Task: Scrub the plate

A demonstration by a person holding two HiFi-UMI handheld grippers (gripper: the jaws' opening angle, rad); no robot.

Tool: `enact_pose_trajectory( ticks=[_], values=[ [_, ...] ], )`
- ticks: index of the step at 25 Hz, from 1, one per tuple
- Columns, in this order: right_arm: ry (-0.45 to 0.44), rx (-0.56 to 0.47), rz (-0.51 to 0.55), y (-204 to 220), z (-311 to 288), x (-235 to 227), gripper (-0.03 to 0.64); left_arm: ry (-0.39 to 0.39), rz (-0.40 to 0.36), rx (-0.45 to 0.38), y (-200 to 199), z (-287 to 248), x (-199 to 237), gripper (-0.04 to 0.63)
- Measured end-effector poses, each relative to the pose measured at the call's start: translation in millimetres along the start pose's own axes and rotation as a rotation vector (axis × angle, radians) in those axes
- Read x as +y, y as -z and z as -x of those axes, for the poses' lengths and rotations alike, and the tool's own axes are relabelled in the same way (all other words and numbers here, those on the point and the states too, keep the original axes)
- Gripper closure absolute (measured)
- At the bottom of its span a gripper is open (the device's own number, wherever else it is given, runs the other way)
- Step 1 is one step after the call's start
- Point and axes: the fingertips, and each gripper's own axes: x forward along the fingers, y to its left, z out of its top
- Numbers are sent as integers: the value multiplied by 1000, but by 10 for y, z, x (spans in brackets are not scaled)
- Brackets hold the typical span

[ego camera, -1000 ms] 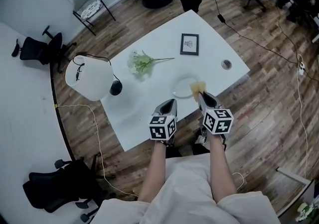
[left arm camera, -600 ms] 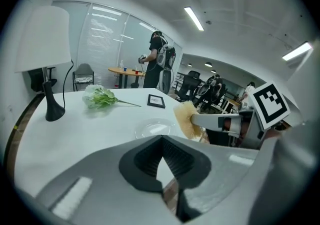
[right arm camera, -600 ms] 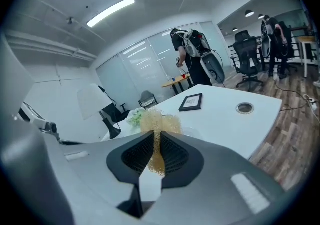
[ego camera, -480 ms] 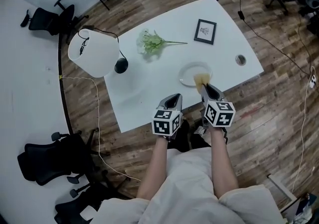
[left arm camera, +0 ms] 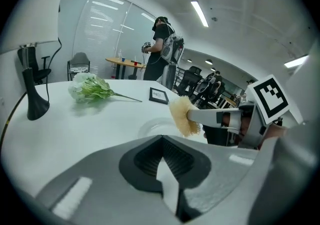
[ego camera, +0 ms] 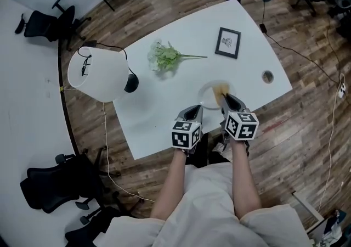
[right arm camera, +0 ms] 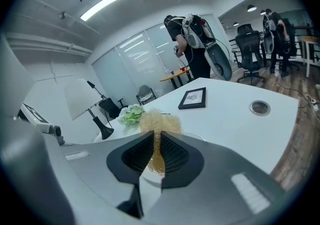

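A white plate (ego camera: 209, 97) lies near the table's front edge, also seen in the left gripper view as plate (left arm camera: 152, 130). My right gripper (ego camera: 224, 99) is shut on a tan scrub sponge (ego camera: 221, 91) and holds it over the plate's right part. In the right gripper view the sponge (right arm camera: 159, 125) sticks out past the closed jaws of the right gripper (right arm camera: 156, 153). My left gripper (ego camera: 191, 113) is shut with nothing in it, just left of the plate at the table edge. From the left gripper view (left arm camera: 167, 166) the sponge (left arm camera: 182, 116) hangs above the plate.
On the white table (ego camera: 164, 92) lie a green plant sprig (ego camera: 163, 57), a framed picture (ego camera: 228, 42), a white-shaded lamp (ego camera: 98, 74) with a black base, and a cable grommet (ego camera: 267, 77). Office chairs (ego camera: 43, 22) and a standing person (left arm camera: 162, 49) are around.
The head view shifted, so the table sits higher and more to the left. Both grippers kept their places by the plate, the sponge still over it.
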Motion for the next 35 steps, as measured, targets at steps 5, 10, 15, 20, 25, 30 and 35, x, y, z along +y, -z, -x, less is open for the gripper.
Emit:
enact_pose_trajectory(
  ticks=[5,10,15,20,25,30,35],
  values=[
    [18,105,57,75,-356,15,551,57,-4,71,21,-298,101,595],
    [57,221,154,189,-621,7,552,96,32,129,90,-470,255,595],
    [88,256,204,243,-794,-2,552,119,37,134,5,-605,353,595],
    [107,251,218,184,-861,9,552,140,50,140,16,-715,384,595],
    [106,259,225,187,-892,11,552,161,35,157,52,-819,335,595],
    [117,256,247,135,-885,-22,552,176,40,155,46,-848,313,595],
    [142,243,246,69,-862,-110,552,167,45,154,40,-845,340,595]
  ],
)
